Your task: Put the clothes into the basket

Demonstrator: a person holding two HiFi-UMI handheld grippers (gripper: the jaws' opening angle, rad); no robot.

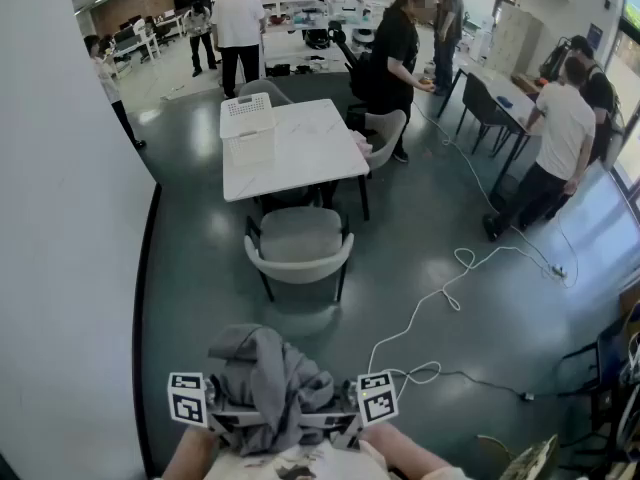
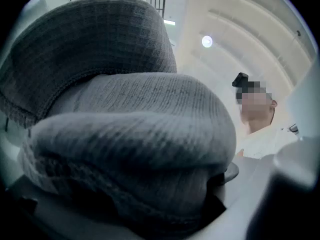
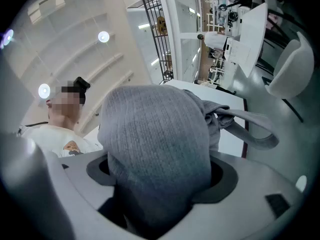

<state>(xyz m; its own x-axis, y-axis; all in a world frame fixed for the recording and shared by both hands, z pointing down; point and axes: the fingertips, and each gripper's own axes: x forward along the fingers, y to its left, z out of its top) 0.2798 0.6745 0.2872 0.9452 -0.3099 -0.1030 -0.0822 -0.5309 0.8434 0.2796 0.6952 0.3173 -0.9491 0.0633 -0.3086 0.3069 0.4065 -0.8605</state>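
Both claws point up close against the person's body, the left claw [image 1: 232, 420] and right claw [image 1: 338, 420] each clenched on a thick fold of the same grey garment [image 1: 268, 378]. The knit cloth fills the space between each pair of jaws and bulges out over them, with a loose strip trailing off to one side in the right gripper view. So the clothing is in the air, bunched between the two claws, well apart from where it has to go.

Just ahead on the floor stands a grey chair [image 1: 300, 248], pushed in against a white table [image 1: 310, 143]. A white cable [image 1: 440, 298] snakes across the floor to the right. The white basket [image 1: 248, 126] sits on the table's left part, near the far edge.

The grip looks bulky rather than tight, so a jolt could let the bundle slide out. A trailing end might snag the chair back on the reach over it. The basket looks light; a heavy drop on its rim could tip or shove it. Several people stand beyond the table.
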